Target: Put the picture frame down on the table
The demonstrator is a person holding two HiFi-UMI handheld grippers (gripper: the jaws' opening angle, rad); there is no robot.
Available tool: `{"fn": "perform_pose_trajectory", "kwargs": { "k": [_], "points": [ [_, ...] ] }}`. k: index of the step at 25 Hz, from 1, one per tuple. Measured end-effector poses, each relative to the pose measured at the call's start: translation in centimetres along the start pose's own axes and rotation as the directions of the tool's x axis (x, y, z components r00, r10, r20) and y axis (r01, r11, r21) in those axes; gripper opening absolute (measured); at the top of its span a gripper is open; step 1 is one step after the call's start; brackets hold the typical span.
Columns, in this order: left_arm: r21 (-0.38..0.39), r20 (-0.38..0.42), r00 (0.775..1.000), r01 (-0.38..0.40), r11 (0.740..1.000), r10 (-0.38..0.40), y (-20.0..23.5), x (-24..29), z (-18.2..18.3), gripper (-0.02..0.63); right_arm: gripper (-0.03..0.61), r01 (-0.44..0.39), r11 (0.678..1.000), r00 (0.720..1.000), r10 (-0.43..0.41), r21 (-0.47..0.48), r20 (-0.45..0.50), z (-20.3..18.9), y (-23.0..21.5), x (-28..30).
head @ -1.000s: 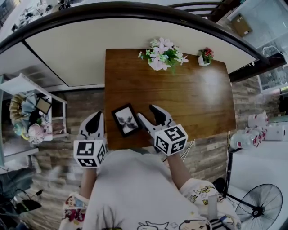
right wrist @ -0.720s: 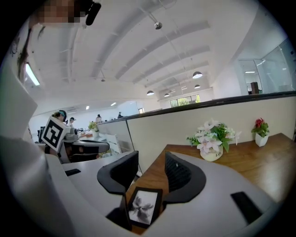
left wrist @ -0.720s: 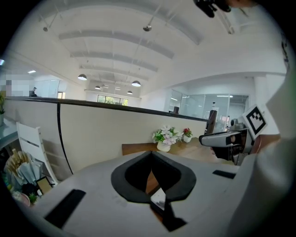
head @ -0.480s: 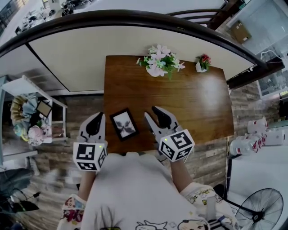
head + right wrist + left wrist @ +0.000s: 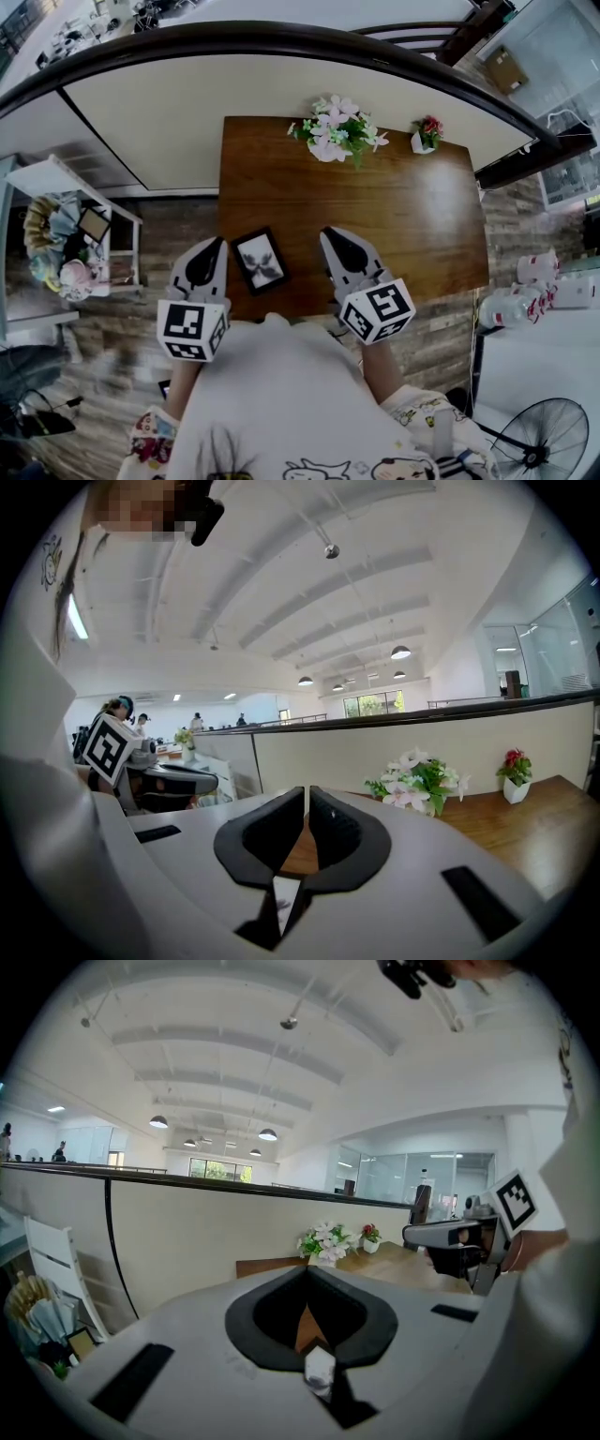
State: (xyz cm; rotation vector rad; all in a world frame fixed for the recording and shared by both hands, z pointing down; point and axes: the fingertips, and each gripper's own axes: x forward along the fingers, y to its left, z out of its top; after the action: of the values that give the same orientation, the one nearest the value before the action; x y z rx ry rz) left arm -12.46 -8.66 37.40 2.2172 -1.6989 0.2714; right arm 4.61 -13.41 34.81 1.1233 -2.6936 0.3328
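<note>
Picture frame (image 5: 259,262) is flat on the surface (image 5: 394,197), face up, lower-left part of the wood near the near edge. Looks like the put-down is done. In head view it sits between the two claws and touches neither. Left claw (image 5: 217,246) is just beside its left edge, right claw (image 5: 330,234) is further off to the right, so left is the nearer one if a nudge is needed. Frame's long axis runs approx up-down in the pic, top leaning a bit left, roughly parallel w/ both claws. Left claw: pads pressed together, nothing in the gap. Right claw: has just been closing, pads now down to a hairline slit, nothing between them, only bare wood showing through. Neither claw view shows the frame: it's below and to the side of where they point, both aimed across the surface toward the flowers (image 5: 334,131) at the far edge. No grip on anything atm.
</note>
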Motion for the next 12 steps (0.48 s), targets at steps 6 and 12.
{"fn": "perform_pose_trajectory", "kwargs": {
  "k": [6, 12],
  "points": [
    [0.006, -0.016, 1.000, 0.005, 1.000, -0.005, 0.12, -0.22, -0.44, 0.005, 0.000, 0.015, 1.000, 1.000, -0.015, -0.002, 0.011, -0.10, 0.14, -0.44],
    [0.001, -0.022, 1.000, 0.004, 1.000, -0.004, 0.42, -0.48, -0.80, 0.004, 0.000, 0.025, 1.000, 1.000, -0.025, 0.009, -0.004, -0.71, 0.16, -0.79]
  ]
}}
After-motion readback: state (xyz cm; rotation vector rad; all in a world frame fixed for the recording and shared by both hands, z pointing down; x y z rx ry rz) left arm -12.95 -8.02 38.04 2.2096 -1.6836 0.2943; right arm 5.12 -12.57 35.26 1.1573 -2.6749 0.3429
